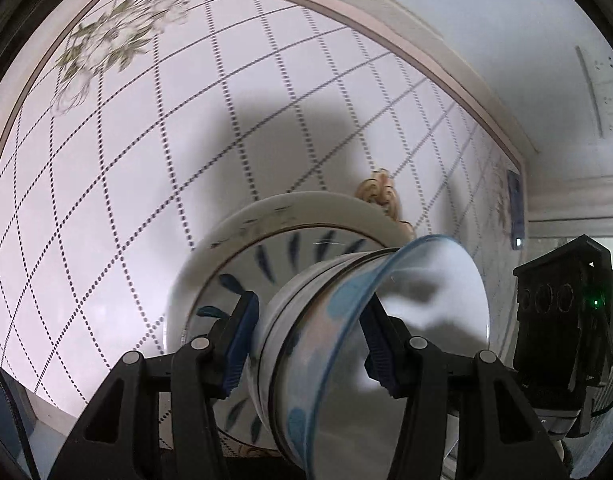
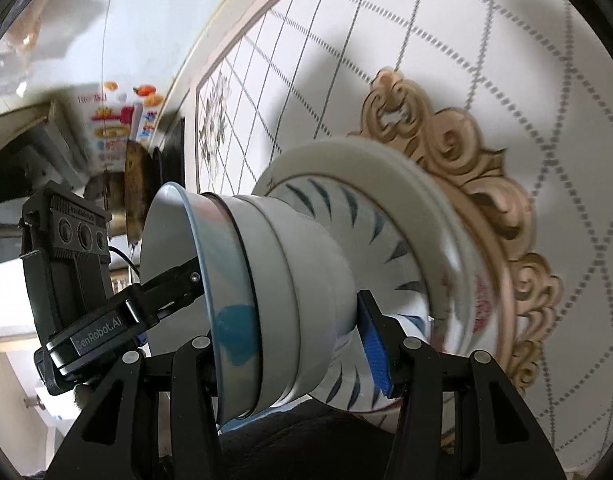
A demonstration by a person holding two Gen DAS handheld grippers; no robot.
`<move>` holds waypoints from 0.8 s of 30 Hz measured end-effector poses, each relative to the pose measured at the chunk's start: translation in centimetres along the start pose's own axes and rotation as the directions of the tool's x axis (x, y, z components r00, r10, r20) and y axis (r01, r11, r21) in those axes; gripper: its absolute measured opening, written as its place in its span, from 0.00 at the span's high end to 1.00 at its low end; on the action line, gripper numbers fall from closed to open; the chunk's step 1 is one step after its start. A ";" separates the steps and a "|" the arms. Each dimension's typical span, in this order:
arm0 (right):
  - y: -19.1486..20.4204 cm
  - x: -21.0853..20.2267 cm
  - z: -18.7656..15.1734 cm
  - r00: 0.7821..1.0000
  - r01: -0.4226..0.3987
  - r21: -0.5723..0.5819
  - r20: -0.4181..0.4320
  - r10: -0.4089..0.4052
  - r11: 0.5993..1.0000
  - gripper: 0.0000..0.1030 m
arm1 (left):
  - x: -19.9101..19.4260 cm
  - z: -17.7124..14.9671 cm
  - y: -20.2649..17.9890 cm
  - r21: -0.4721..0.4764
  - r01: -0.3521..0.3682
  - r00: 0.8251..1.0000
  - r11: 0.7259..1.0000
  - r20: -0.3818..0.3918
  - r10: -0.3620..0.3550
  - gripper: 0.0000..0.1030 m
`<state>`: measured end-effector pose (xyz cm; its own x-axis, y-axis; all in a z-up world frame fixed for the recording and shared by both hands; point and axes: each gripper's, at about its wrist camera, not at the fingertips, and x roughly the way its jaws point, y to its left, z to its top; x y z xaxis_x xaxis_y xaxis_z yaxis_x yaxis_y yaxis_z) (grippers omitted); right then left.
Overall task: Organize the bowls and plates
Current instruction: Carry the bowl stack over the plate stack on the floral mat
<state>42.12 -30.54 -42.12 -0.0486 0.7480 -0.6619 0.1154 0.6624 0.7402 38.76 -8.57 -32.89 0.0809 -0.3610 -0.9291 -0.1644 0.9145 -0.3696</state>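
A stack of nested bowls (image 1: 306,352) with a blue-rimmed bowl (image 1: 434,280) on top sits on white plates with blue dashes (image 1: 290,248). My left gripper (image 1: 306,344) is shut on the bowl stack, one finger inside the blue-rimmed bowl and one outside. My right gripper (image 2: 290,344) is shut on the same bowl stack (image 2: 282,300) from the other side, its blue pad (image 2: 372,344) against the lowest bowl above the plates (image 2: 386,216). The left gripper also shows in the right wrist view (image 2: 174,280).
The plates rest on a white table with a dotted lattice pattern (image 1: 146,160) and a carved golden ornament (image 2: 446,120). A pink table border (image 1: 346,12) and white wall lie beyond. Packaged goods (image 2: 118,128) and a dark pan (image 2: 138,184) stand at the left.
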 end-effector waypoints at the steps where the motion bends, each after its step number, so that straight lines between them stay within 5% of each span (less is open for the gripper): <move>1: 0.1 0.5 0.1 1.000 0.009 -0.008 -0.005 -0.009 1.000 0.49 | 0.1 0.0 0.2 -0.004 -0.003 1.000 1.000 0.003 0.003 0.53; 24: 1.1 1.8 0.6 0.996 0.086 -0.050 -0.008 -0.086 0.995 0.49 | -0.8 0.1 -0.1 0.087 -0.089 0.995 0.992 0.043 0.085 0.53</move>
<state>42.74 -28.50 -42.57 -0.0665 0.6884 -0.7223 0.0608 0.7253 0.6857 38.80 -8.36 -32.14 0.1093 -0.2736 -0.9556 -0.0852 0.9553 -0.2832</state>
